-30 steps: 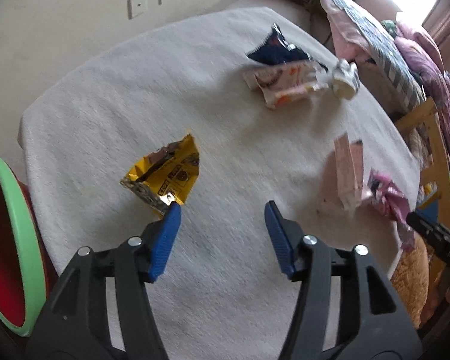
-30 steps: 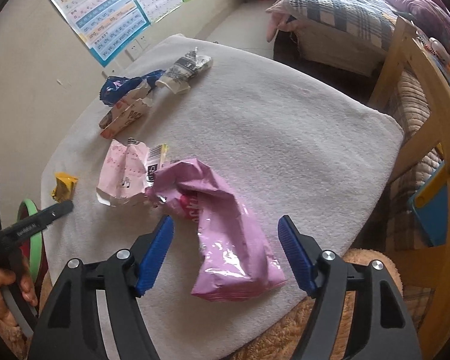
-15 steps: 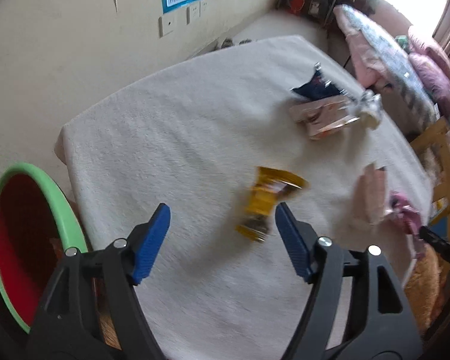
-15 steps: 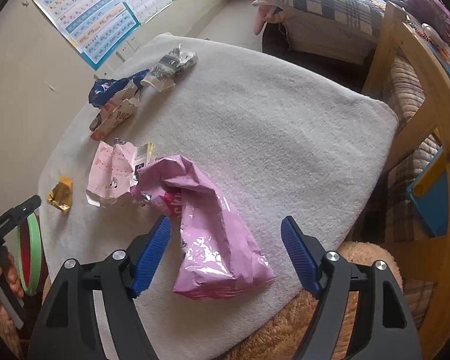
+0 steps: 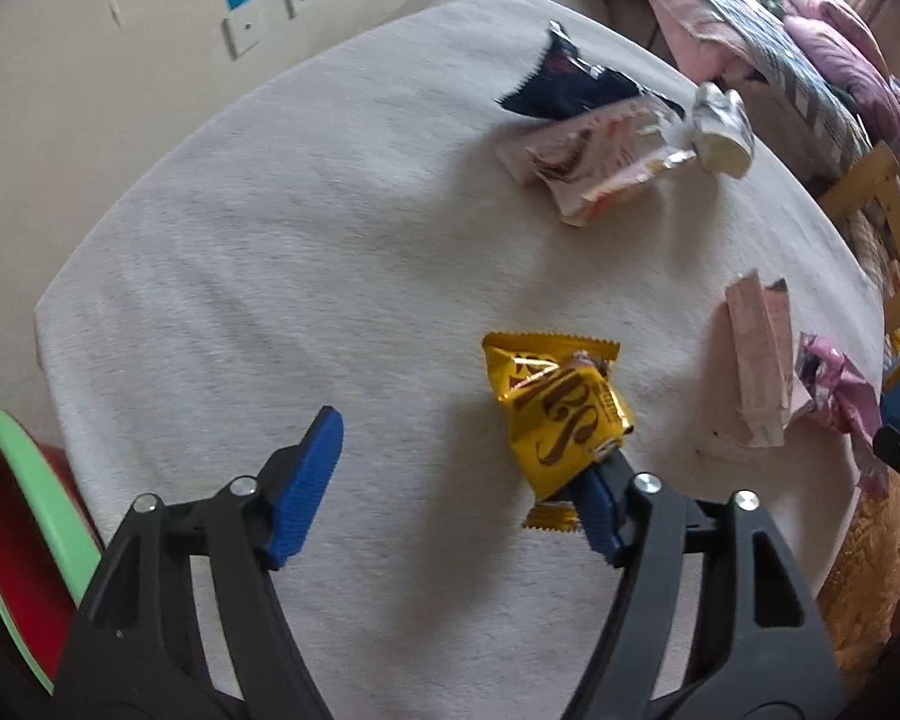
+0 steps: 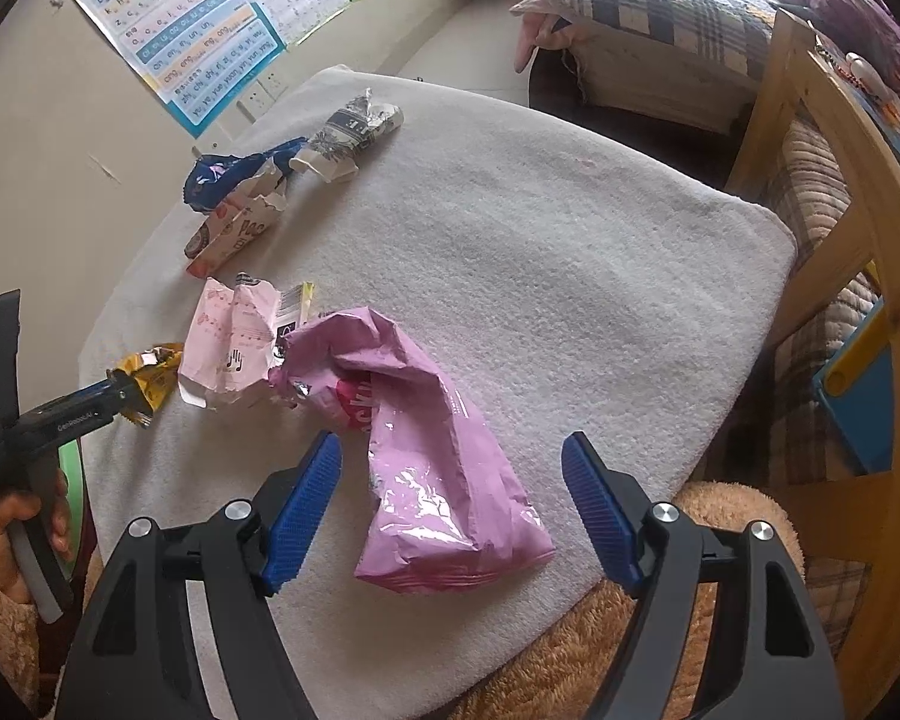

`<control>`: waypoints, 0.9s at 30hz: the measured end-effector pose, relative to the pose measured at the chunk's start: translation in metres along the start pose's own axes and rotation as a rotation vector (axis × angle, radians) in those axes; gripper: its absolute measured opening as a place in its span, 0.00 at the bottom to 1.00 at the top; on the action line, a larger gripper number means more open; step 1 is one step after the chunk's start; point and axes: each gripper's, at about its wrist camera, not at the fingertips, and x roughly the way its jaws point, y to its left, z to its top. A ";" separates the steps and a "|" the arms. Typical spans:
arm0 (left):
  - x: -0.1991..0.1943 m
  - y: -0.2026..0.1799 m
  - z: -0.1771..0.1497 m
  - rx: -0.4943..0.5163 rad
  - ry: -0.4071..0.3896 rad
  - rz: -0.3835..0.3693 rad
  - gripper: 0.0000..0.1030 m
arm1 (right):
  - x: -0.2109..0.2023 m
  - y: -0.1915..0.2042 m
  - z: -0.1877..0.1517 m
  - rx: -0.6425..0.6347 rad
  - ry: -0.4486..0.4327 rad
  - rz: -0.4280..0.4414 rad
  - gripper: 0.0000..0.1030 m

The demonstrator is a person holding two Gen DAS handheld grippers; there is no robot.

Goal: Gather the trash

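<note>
Pointing the left gripper (image 5: 462, 456) steeply down at the near part of the cloth-covered worktop (image 5: 330, 240). Standing with jaws released, though just now closing somewhat. Touching the yellow snack wrapper (image 5: 561, 420) with the right blue pad only, the left pad well apart from it over bare cloth. Lying crumpled against that right pad, partly inside the gap, not pinched. Showing a green-rimmed red bin (image 5: 6, 510) at the near left, past the worktop's edge. Gripping the left gripper's handle with a hand (image 6: 24, 516) at the near left of the right wrist view.

Hanging the right gripper (image 6: 452, 450) above the near edge of the worktop, jaws spread wide and released. Straddling the pink foil bag (image 6: 438, 462), with neither pad touching it. Resting on the cloth, its far end meeting a pale pink torn wrapper (image 6: 234, 336) just right of the yellow one.

Lying at the far side, well apart from both grippers: a dark blue wrapper (image 6: 234, 171), a white-and-orange packet (image 6: 234, 228) touching it, and a crumpled grey-and-white wrapper (image 6: 354, 138) just to their right.
</note>
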 end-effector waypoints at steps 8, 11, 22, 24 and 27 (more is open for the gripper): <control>-0.004 -0.003 -0.007 0.009 0.015 -0.027 0.23 | 0.002 0.002 0.001 -0.008 0.005 0.002 0.71; -0.013 0.000 -0.015 -0.020 0.006 -0.034 0.32 | 0.002 0.002 0.001 -0.007 0.005 0.002 0.71; -0.020 -0.014 -0.006 -0.010 -0.013 -0.078 0.53 | 0.016 0.007 0.011 -0.054 0.020 -0.028 0.71; -0.011 -0.019 -0.004 0.005 0.011 -0.073 0.53 | 0.021 0.008 0.012 -0.057 0.032 -0.031 0.71; 0.000 -0.022 -0.009 0.001 0.052 -0.074 0.42 | 0.028 0.006 0.011 -0.056 0.054 -0.040 0.71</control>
